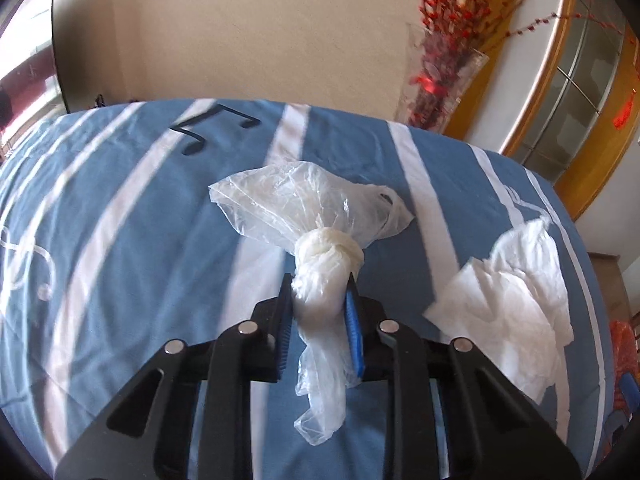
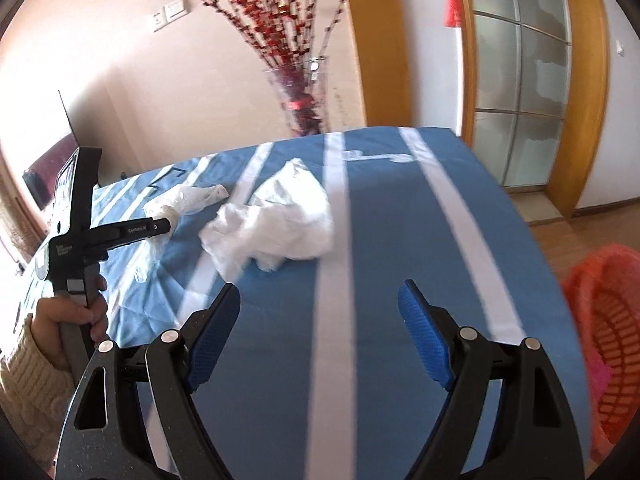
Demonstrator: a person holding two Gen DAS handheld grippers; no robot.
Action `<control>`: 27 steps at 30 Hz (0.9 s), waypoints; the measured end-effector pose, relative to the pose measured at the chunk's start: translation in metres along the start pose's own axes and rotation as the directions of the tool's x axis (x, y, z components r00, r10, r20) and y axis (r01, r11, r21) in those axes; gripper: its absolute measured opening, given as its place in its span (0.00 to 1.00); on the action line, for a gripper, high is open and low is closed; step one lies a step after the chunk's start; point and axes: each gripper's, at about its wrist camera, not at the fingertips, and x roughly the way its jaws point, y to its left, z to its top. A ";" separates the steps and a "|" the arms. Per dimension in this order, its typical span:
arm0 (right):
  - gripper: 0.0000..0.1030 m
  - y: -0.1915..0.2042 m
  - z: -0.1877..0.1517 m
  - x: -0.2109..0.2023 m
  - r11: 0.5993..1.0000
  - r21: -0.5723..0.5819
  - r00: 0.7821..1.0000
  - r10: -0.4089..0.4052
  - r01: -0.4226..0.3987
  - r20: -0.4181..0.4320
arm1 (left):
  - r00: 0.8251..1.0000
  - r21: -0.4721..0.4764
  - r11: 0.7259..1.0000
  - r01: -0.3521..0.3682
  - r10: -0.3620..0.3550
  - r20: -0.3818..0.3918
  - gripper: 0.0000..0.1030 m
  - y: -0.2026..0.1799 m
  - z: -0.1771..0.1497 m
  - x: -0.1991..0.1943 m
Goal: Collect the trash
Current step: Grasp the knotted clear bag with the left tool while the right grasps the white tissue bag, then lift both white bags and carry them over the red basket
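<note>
Now | left gripper point(image 1: 320, 292) clamps knotted plastic bag point(image 1: 316, 216) | tissue point(image 1: 516, 292) beside

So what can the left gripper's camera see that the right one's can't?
Only the left wrist view shows the left gripper shut on the knotted plastic bag close up, and a black music note. Only the right wrist view shows the open right gripper, a hand and a red basket. Both show the crumpled tissue, the striped blue cloth and the vase.
</note>
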 end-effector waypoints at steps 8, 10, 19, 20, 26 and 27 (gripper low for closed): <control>0.78 0.027 0.021 0.055 0.998 0.016 0.997 0.060 -0.059 -0.040 | 0.999 -0.048 0.998 -0.043 0.045 0.031 0.24 0.030 0.019 -0.005; 0.78 0.031 0.027 0.066 0.999 0.018 0.998 0.046 -0.045 -0.036 | 0.999 -0.052 0.998 -0.044 0.045 0.029 0.24 0.034 0.019 -0.004; 0.51 0.039 0.035 0.118 1.000 -0.014 0.988 0.006 -0.009 -0.155 | 0.999 -0.047 0.998 -0.039 0.040 0.015 0.24 0.037 0.018 0.003; 0.41 0.039 0.034 0.118 1.000 -0.016 0.988 0.007 -0.009 -0.155 | 0.999 -0.047 0.998 -0.039 0.040 0.014 0.24 0.036 0.017 0.003; 0.15 0.029 0.026 0.107 1.000 -0.013 0.987 0.018 -0.020 -0.163 | 1.000 -0.041 0.999 -0.028 0.029 0.013 0.24 0.032 0.012 -0.001; 0.15 0.026 0.023 0.102 1.000 -0.013 0.987 0.017 -0.019 -0.161 | 1.000 -0.037 0.999 -0.023 0.024 0.015 0.24 0.030 0.011 -0.004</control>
